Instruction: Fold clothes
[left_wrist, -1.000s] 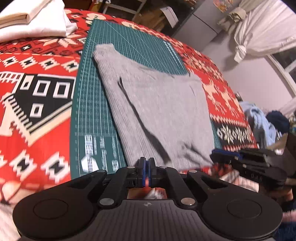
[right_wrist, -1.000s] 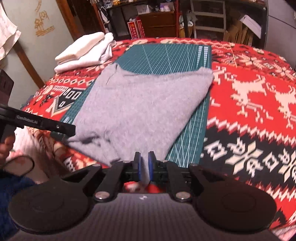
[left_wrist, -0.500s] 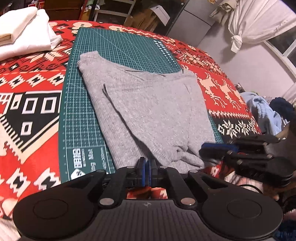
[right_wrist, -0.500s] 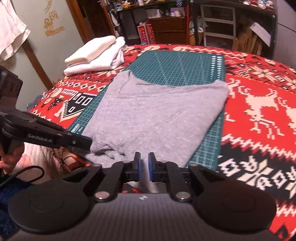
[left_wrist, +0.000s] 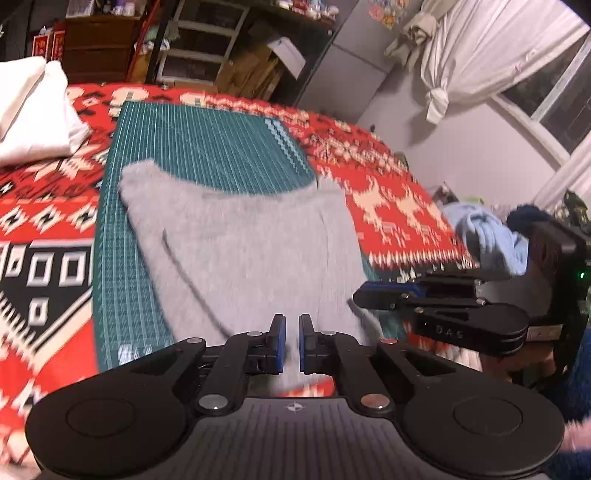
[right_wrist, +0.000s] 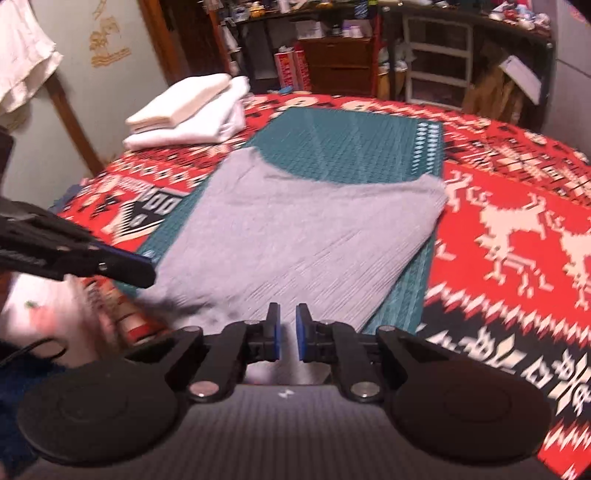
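Left gripper fingers slightly parted, right gripper likewise, both at grey garment's near edge, holding nothing

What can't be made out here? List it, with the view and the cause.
- Grey knitted garment: its near hem is hidden behind the left gripper in the left wrist view and behind the right gripper in the right wrist view.
- Whether either gripper pinches cloth: motion blur.
- Print on the green cutting mat: blurred in both views.
- Stack of folded white cloths: cut off at the left wrist view's edge.

Warm, dim indoor light; motion blur throughout, with fisheye-curved edges.
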